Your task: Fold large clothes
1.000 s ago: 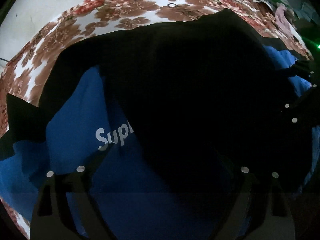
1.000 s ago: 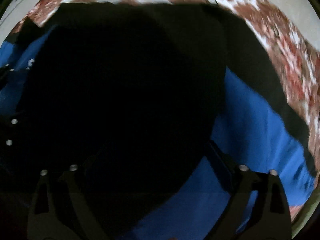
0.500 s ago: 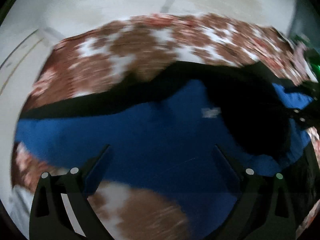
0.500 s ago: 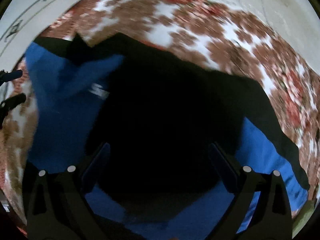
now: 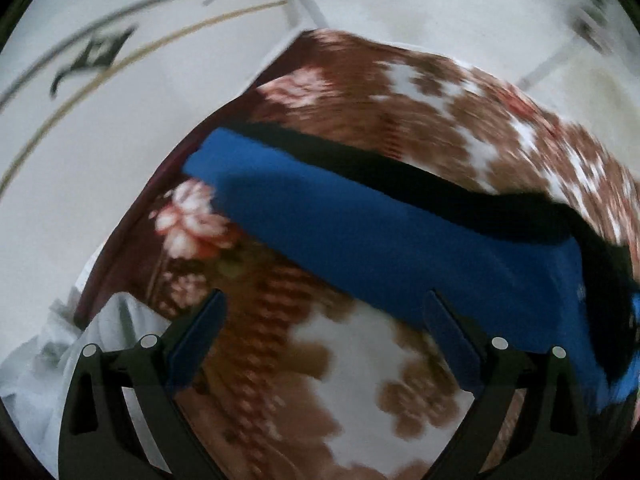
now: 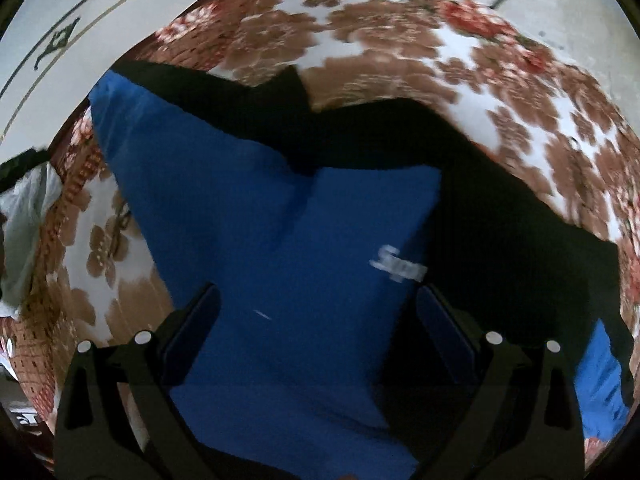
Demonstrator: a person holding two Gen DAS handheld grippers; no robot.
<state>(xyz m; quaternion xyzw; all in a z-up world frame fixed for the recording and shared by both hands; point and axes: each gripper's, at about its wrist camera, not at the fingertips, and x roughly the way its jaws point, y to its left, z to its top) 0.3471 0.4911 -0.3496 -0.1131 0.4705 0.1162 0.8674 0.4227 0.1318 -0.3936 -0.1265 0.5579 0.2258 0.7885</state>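
One blue-and-black shirt [image 6: 304,240] lies on one floral blanket [image 5: 460,120]; left gripper [image 5: 324,316] and right gripper [image 6: 318,306] both spread wide, holding nothing.

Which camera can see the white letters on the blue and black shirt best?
The right wrist view. The white letters sit on the blue part of the shirt, blurry but visible. The left wrist view shows only the shirt's blue and black edge, no letters.

Blue-and-black garment [image 6: 288,240] with white lettering [image 6: 398,268]; brown-and-white floral blanket [image 5: 360,380].
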